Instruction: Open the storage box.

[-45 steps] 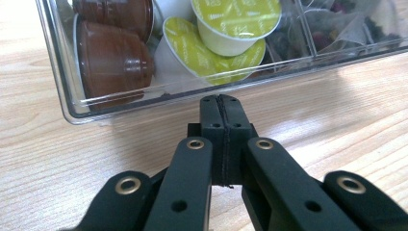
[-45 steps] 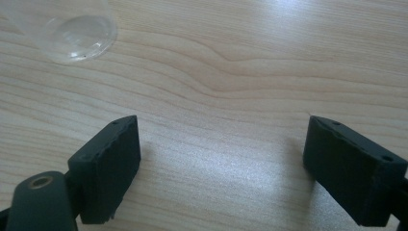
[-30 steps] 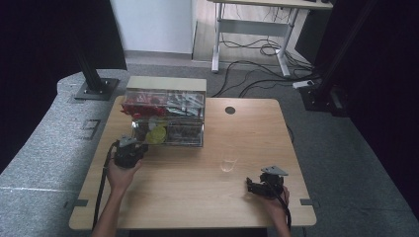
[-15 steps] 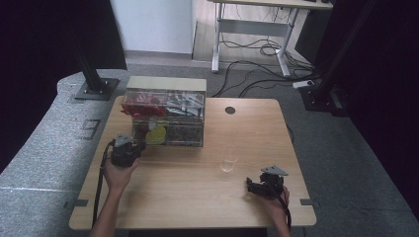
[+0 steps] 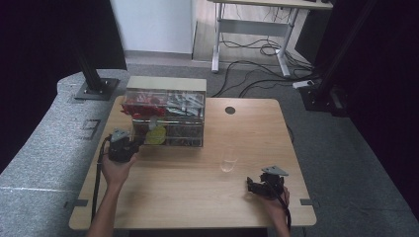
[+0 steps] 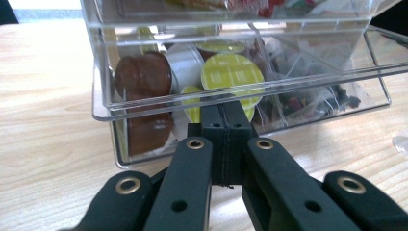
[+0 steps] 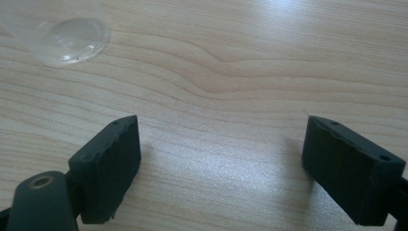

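Left gripper [image 6: 225, 113] jaws pinched together on the front lip of the clear organizer's bottom drawer [image 6: 240, 91] (coffee capsules [image 6: 232, 72] inside). Right gripper [image 7: 221, 168] gaping, nothing held, near the clear cup [image 7: 62, 29], well right of the organizer [image 5: 165, 118].

1. The high view is dim and soft, with black surrounds about the lit wooden counter [image 5: 197, 182].
2. Glare streaks the clear organiser box [image 6: 240, 82], seen sharply in the left gripper view.
3. In the right gripper view, pale sheen lies on the counter beside soft shadows.
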